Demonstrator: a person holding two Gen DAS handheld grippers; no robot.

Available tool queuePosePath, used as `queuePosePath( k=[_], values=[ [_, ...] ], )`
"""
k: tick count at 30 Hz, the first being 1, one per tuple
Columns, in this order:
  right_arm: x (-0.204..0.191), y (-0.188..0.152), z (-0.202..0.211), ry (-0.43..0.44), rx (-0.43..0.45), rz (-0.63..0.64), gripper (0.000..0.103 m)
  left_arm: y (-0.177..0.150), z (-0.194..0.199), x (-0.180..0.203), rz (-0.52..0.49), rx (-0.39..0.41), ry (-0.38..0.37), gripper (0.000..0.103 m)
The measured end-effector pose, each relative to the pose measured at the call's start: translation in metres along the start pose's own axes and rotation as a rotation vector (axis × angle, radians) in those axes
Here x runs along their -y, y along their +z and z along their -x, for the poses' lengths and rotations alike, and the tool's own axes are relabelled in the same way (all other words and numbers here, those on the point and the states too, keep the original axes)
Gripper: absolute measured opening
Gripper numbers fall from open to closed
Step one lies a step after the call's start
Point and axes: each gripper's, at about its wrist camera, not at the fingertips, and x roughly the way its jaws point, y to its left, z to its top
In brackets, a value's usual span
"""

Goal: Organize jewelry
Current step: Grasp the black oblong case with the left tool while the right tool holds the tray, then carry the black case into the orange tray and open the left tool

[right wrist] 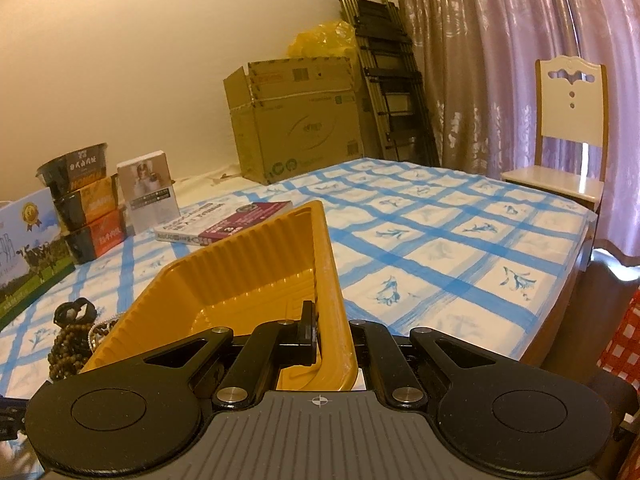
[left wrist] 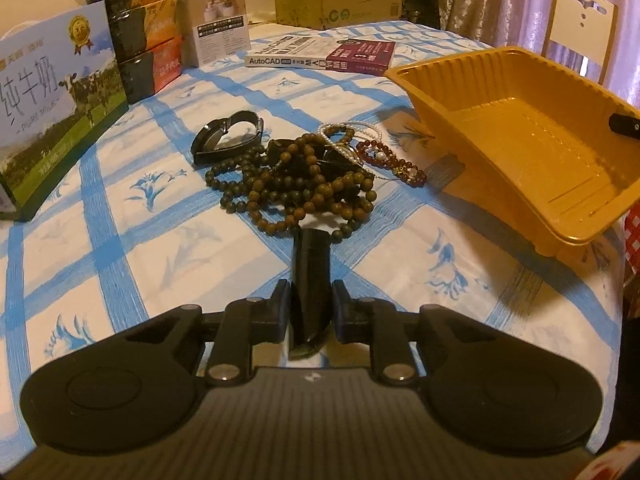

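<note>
- Our left gripper [left wrist: 311,240] has its jaws clenched together, nothing visible between them; the tips sit just at the 6 o'clock edge of the jewelry pile, apparently clear of it.
- Jewelry is heaped on the blue-and-white checked floral tablecloth [left wrist: 120,216], centre of the left wrist view.
- The bulk of the heap is a tangled long strand of olive-brown wooden beads [left wrist: 296,188].
- At 10 o'clock of the heap lies a black band bracelet bent into a heart-like loop [left wrist: 226,136], touching the beads.
- At 1 o'clock we see a thin white pearl strand [left wrist: 352,132]; at 3 o'clock, a dark red bead bracelet [left wrist: 390,162] that ends just beside the tray.
- Our right gripper [right wrist: 326,332] is clamped on the side rim of the ribbed yellow plastic tray [right wrist: 248,264], one finger inside the wall, the other hidden outside.
- The tray is tilted, its gripped side raised; in the left view it [left wrist: 520,120] sits at 3 o'clock of the pile with nothing in it.
- At 12 o'clock of the pile is an AutoCAD paperback book [left wrist: 320,54], lying flat, well apart.
- At 9 o'clock is a blue-green milk carton box [left wrist: 56,104]; behind it are stacked black instant noodle bowls [left wrist: 140,40] and a white product box [left wrist: 218,20].
- Off the far table edge are a brown cardboard carton [right wrist: 296,120] and a white wooden chair [right wrist: 568,120].
</note>
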Motion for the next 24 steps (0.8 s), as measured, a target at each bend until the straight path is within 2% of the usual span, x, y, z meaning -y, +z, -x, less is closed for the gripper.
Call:
queuePosePath(
  k=[5, 11, 18, 24],
  values=[
    [-0.001, -0.001, 0.001, -0.003, -0.006, -0.005, 0.004, 0.001, 0.0, 0.002, 0.007, 0.009, 0.011, 0.019],
    [-0.002, 0.0, 0.001, -0.006, 0.001, 0.015, 0.004, 0.011, 0.013, 0.004, 0.056, 0.038, -0.017, 0.019],
    [-0.005, 0.002, 0.002, -0.011, 0.008, 0.046, 0.004, 0.046, 0.039, 0.028, 0.058, 0.142, -0.121, 0.019],
    [-0.005, 0.003, 0.003, -0.032, 0.024, 0.072, 0.004, 0.073, 0.034, 0.071, 0.017, 0.182, -0.242, 0.019]
  ],
)
